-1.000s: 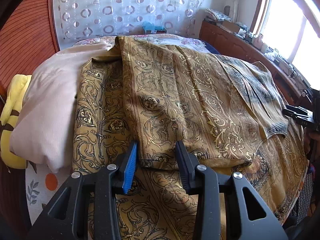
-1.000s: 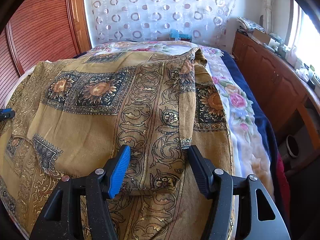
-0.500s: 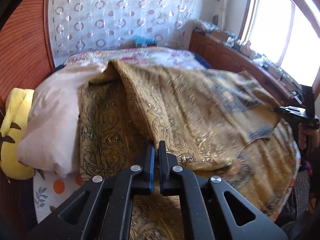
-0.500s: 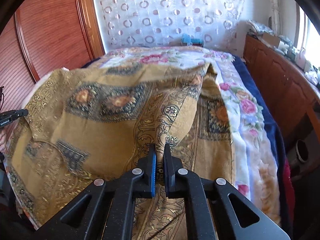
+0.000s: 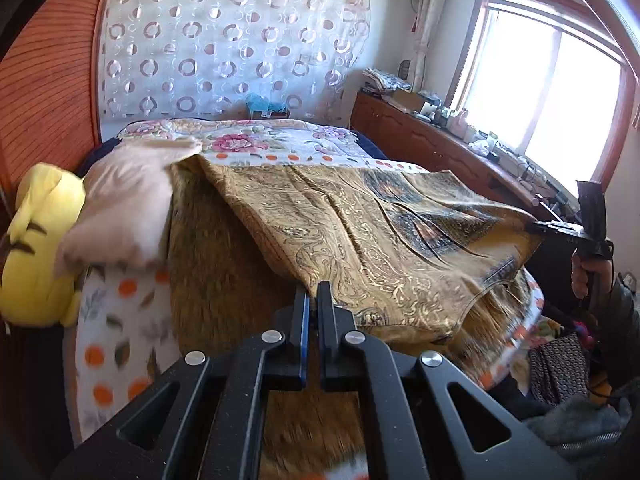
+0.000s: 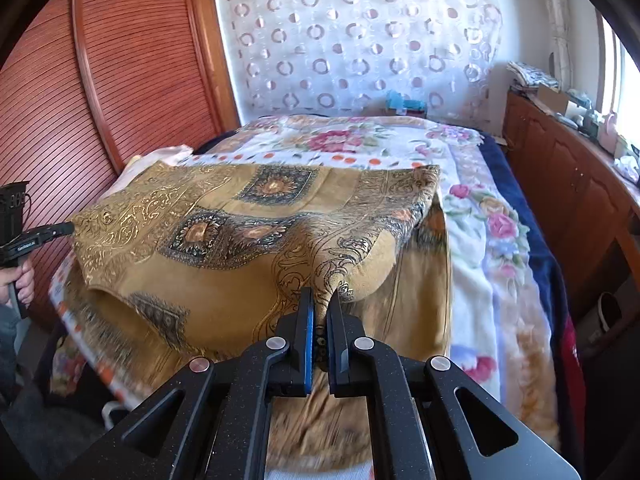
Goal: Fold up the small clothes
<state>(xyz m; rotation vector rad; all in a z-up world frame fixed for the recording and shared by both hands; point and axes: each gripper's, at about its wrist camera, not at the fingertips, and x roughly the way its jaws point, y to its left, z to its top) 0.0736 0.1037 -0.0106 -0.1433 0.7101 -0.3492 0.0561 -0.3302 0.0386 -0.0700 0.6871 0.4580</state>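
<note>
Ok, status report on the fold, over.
Left tongs shut on the gold patterned garment, near edge. Right tongs shut on it too. Garment lifted off the bed, stretched between them. Pink pillow at its left edge.

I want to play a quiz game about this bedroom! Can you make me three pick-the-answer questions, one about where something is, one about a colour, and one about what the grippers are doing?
1. Where is the yellow plush toy?
A. On the window sill
B. At the bed's edge beside the pink pillow
C. On the floor

2. What colour is the patterned garment?
A. Golden brown
B. Bright green
C. Plain white

3. What are the left gripper and right gripper doing?
A. Both hang open
B. Both are shut on the garment
C. Only one holds it

Answers: 1 B, it sits against the pillow; 2 A, gold-brown with dark squares; 3 B, cloth is pinched in each.
</note>
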